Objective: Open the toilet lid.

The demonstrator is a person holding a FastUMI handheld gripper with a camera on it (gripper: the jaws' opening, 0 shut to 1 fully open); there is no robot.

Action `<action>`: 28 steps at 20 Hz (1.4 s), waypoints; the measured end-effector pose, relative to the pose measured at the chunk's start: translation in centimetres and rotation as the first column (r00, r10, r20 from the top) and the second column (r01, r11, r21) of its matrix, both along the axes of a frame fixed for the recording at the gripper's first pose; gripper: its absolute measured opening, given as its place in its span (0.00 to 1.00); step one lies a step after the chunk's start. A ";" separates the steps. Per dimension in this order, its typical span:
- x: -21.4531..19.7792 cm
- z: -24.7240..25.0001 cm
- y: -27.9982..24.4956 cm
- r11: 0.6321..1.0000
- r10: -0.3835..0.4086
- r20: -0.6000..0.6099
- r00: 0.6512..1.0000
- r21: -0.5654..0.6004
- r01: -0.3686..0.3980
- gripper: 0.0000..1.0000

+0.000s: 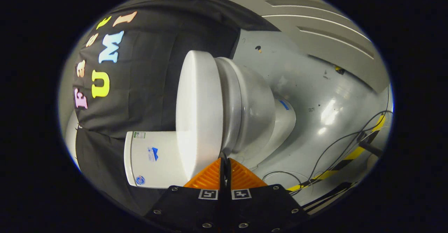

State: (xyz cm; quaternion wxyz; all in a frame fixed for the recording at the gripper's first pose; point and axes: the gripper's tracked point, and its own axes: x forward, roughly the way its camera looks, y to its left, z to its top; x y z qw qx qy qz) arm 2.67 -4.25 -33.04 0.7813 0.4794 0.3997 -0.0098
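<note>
The gripper (225, 160) has its fingers pressed together with nothing between them, tips just short of the closed toilet lid (199, 110) at the frame's centre. The tank (154, 159), lower left, carries small stickers too blurred to read. Cables (336, 149) cross the grey floor (315, 96) at right.

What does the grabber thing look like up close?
The gripper has two wedge-shaped fingers with ridged faces, pressed together into one point with nothing between them. Behind them sit two flat black plates held on with round screws. Each plate carries a small square black-and-white marker near the middle.
</note>
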 end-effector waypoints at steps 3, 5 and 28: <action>-0.1 1.1 0.4 1.000 -0.014 0.001 1.000 0.016 0.014 0.00; 0.0 1.8 0.7 1.000 -0.010 0.009 1.000 0.002 0.010 0.00; 1.1 13.4 6.5 0.977 0.100 0.209 0.973 -0.207 -0.056 0.00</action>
